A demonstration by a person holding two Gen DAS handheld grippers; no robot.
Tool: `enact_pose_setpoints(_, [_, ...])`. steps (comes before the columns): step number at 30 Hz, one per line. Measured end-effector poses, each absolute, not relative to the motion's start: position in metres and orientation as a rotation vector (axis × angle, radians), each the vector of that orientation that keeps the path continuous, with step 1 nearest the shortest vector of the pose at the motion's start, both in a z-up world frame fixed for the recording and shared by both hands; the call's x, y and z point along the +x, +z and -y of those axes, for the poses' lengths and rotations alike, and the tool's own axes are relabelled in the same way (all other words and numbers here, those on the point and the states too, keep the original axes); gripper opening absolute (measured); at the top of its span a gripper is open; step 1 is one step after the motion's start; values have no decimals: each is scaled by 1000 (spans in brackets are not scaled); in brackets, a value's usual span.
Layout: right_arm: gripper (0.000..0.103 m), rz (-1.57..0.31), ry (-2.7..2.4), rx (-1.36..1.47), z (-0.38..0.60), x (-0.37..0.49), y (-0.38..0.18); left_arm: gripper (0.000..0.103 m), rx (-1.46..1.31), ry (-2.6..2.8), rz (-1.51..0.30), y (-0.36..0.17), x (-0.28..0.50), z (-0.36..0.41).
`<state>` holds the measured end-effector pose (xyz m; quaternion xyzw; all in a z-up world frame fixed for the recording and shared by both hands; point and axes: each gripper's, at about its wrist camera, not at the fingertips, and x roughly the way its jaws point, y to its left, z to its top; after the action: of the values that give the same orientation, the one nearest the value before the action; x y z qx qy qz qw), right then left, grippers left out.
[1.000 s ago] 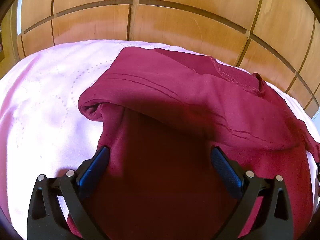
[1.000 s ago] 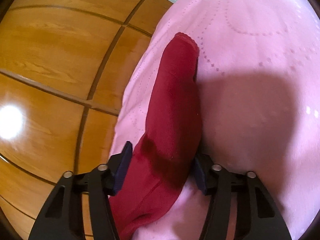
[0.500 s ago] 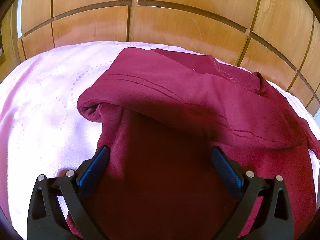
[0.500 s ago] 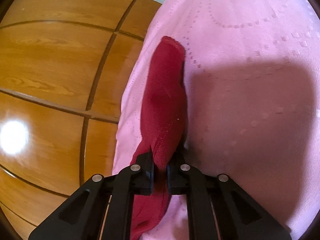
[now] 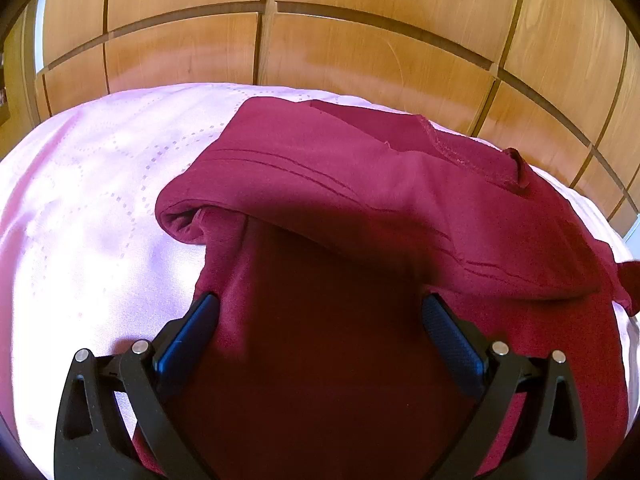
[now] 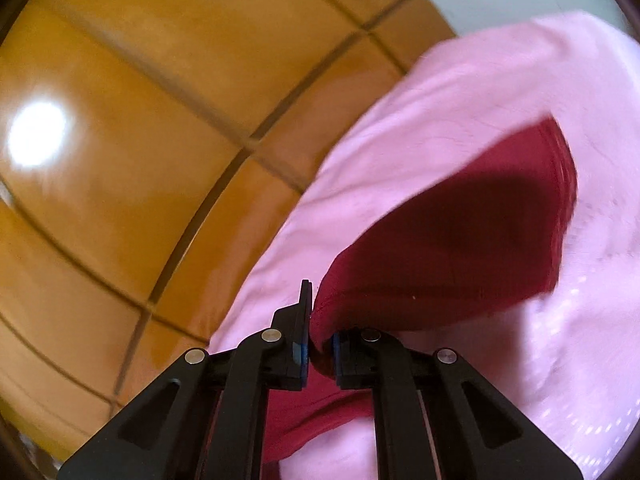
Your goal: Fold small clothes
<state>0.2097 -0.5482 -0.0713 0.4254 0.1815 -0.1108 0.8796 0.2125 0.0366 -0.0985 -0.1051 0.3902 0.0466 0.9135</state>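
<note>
One dark red garment [image 5: 360, 208] is lying on one pink cloth [image 5: 92, 208], and two grippers are working at it, one in each hand.

In the left wrist view, nearest the lens, the left gripper [image 5: 320, 312] is standing with its two blue-padded fingers [image 5: 188, 332] spread wide apart. They are pinching nothing: the left finger is resting at the garment's left edge, at about 8 o'clock, and the right one is lying on the red fabric at about 4 o'clock, with a flat dark stretch of cloth filling the gap between them. Beyond the fingertips a fold of the garment is lying doubled over, its rolled end opening at about 9 o'clock. The fold's long axis is running from there toward 3 o'clock, where a narrow tail of fabric is trailing off at the pink cloth's edge. Farther off, from 10 to 2 o'clock, wooden panelling [image 5: 360, 52] is filling the background.

In the right wrist view, which is blurred, the right gripper [image 6: 318, 316] is closed tight on a bunched end of the same garment [image 6: 448, 240]. From the pinch the fabric is fanning out toward 2 o'clock, its hemmed end farthest away, over the pink cloth [image 6: 480, 92]. Wood panels [image 6: 160, 120] are lying beyond, from 9 to 12 o'clock.
</note>
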Motion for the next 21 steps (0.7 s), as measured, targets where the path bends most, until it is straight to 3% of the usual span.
enact_pose_setpoints(14, [8, -449, 76, 323, 359, 236, -14, 101, -224, 92, -801, -97, 212, -38])
enact_pose_setpoints(21, [8, -575, 100, -78, 258, 252, -45, 101, -223, 92, -801, -97, 212, -38])
